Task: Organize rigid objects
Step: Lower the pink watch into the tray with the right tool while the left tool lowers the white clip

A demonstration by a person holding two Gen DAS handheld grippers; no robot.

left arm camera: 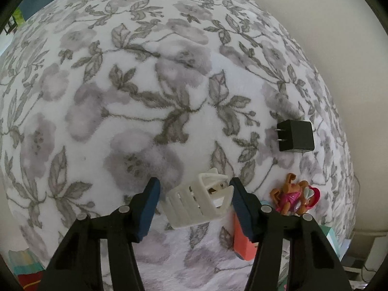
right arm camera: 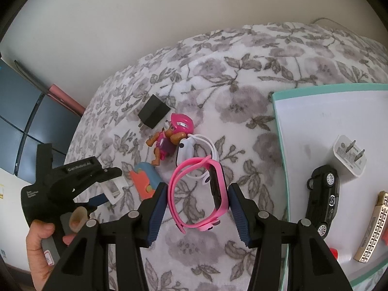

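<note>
Cream plastic hair claw [left arm camera: 200, 200] is bracketed on the floral blanket [left arm camera: 145, 84] by the left gripper [left arm camera: 194, 206], pads not yet visibly pressing. Pink watch [right arm camera: 201, 194] is framed loosely by the right gripper [right arm camera: 197, 214], unclenched, presumably bound for the white tray [right arm camera: 315, 121].

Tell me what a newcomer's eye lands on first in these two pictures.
The pink smartwatch stands out, lying on the floral blanket between the right gripper's open jaws. Just beyond it lies a pink-helmeted toy pup figure beside a black plug adapter. In the left wrist view, the left gripper straddles a white slatted plastic piece without visibly pressing it.
</note>
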